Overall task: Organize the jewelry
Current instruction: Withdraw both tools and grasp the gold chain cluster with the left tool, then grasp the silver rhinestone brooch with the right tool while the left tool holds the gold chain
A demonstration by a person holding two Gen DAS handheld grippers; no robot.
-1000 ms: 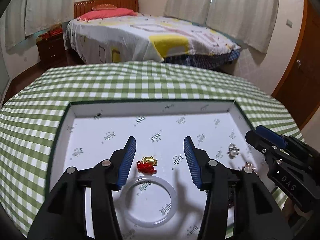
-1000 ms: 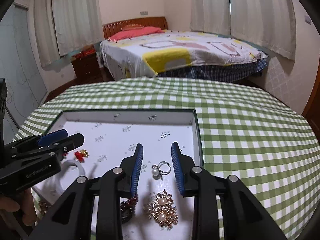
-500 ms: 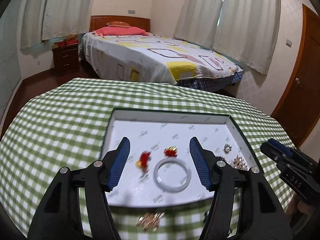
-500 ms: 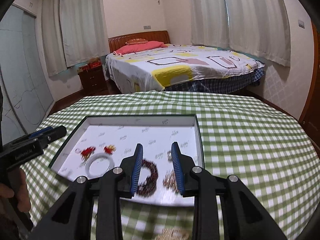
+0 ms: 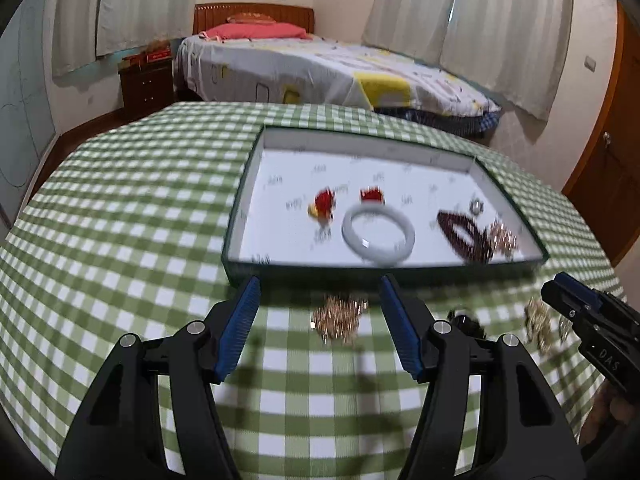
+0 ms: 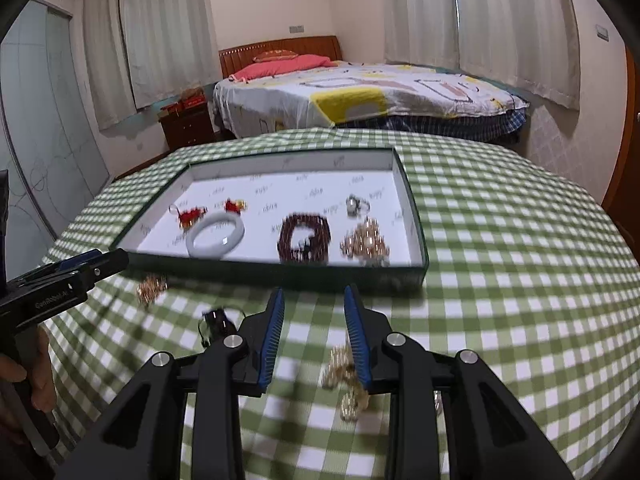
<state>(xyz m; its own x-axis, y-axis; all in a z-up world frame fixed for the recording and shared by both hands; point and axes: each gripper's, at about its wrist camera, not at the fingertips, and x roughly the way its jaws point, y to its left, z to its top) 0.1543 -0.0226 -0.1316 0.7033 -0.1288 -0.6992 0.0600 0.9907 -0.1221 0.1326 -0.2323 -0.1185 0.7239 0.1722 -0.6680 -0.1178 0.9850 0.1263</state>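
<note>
Both claws hover over the green checked tablecloth [image 6: 500,240], short of the box [image 6: 416,236] ahead. Left claw [image 5: 318,324] stands fairly wide and empty, a gold cluster [image 5: 340,318] lying between its tips. Right claw [image 6: 314,334] is narrower, also empty; a gold chain [image 6: 346,376] lies by its right finger. Inside the box: white bangle [image 6: 215,234], dark bead bracelet [image 6: 306,238], pearl ring [image 6: 354,203]. The box's long side runs across both views. Side lettering reads "DAS".
</note>
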